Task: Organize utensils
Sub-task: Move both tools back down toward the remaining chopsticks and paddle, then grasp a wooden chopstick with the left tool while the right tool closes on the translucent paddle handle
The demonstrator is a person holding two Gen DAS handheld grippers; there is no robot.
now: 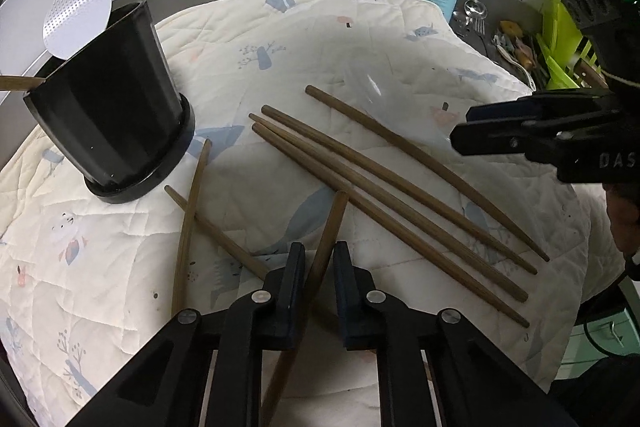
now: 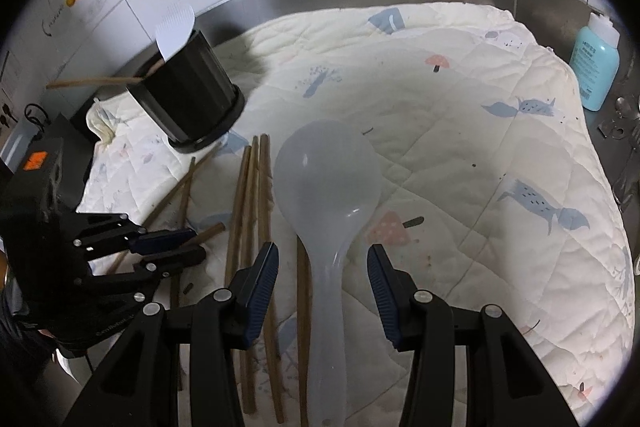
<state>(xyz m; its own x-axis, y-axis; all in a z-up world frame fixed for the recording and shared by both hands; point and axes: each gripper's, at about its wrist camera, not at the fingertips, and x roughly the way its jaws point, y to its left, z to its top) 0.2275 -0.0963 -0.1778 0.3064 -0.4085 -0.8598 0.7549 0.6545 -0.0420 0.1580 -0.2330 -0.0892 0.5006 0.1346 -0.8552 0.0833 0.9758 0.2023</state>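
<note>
A brown chopstick (image 1: 320, 267) is clamped between the narrowed jaws of the left gripper (image 1: 319, 259), its length running out past the fingertips. On the right, a translucent rice spoon (image 2: 326, 187) is straddled by the half-open right gripper (image 2: 323, 267), the handle lying untouched between the pads. Farther out, four loose chopsticks (image 1: 392, 195) are spread on the quilted cloth (image 1: 360, 39). Far left, a black utensil holder (image 1: 108, 99) is seen containing a white paddle (image 1: 76, 15).
</note>
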